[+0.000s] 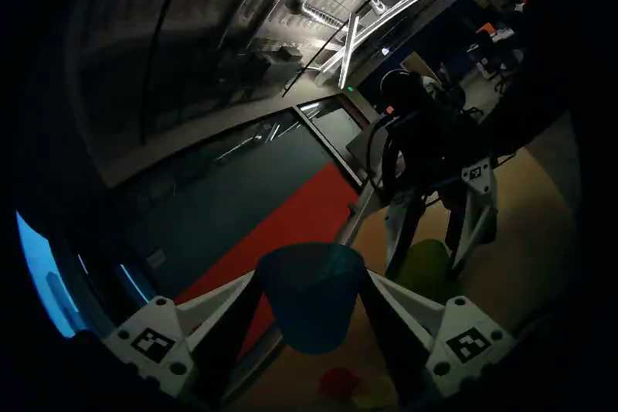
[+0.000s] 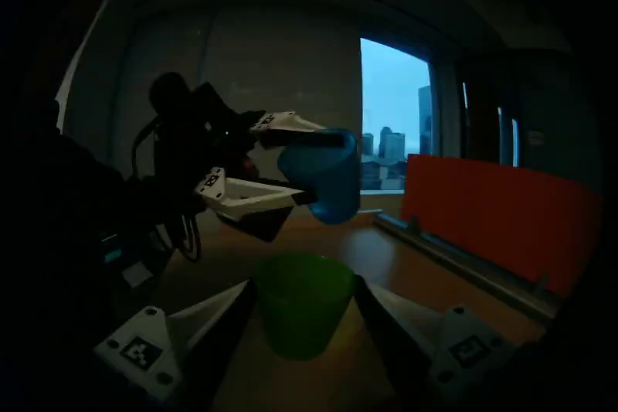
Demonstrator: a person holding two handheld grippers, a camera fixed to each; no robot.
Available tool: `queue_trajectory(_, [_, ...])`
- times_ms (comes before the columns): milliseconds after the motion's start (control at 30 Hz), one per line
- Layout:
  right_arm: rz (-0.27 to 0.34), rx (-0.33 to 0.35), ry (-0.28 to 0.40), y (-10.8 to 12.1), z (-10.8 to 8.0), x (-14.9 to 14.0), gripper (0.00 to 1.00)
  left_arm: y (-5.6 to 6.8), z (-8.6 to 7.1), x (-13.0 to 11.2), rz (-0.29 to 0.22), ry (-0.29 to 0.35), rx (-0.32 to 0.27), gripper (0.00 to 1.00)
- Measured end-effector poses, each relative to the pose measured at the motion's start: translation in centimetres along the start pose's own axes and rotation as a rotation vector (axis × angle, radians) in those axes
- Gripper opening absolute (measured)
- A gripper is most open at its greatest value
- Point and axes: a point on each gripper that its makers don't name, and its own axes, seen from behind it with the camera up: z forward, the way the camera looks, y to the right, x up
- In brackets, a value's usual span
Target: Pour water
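**Pouring step, both cups held in the air.** The blue cup (image 2: 324,172) hangs tipped just above and behind the green cup (image 2: 301,311), over the wooden table (image 2: 402,257).

To pour well, the blue cup's lip should likely be brought squarely over the green cup's mouth before it is tipped further. The roll should then be slow and even, with the green cup held level and steady underneath. The likely faults are a stream that overshoots the far rim, or a squeeze that deforms the thin cup walls.

The blue cup is a plain tapered beaker, wider at the mouth, smooth and opaque. The light is too dim to tell whether water is inside it or already running out. The green cup has the same form, stands upright, and its contents are hidden.

The left gripper (image 1: 310,288) has its fingers partly closed, one pressing each side of the blue cup. The right gripper (image 2: 305,288) clasps the green cup the same way.

Beyond them are a red panel (image 2: 494,211) along the table edge and a window (image 2: 394,103).
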Motion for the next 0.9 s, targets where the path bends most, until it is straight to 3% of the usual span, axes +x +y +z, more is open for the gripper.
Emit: queue_trajectory(900, [0.003,0.021,0.000,-0.35,0.62,-0.06,1.00,-0.36,0.43,0.69,0.132,0.001,0.003,0.86])
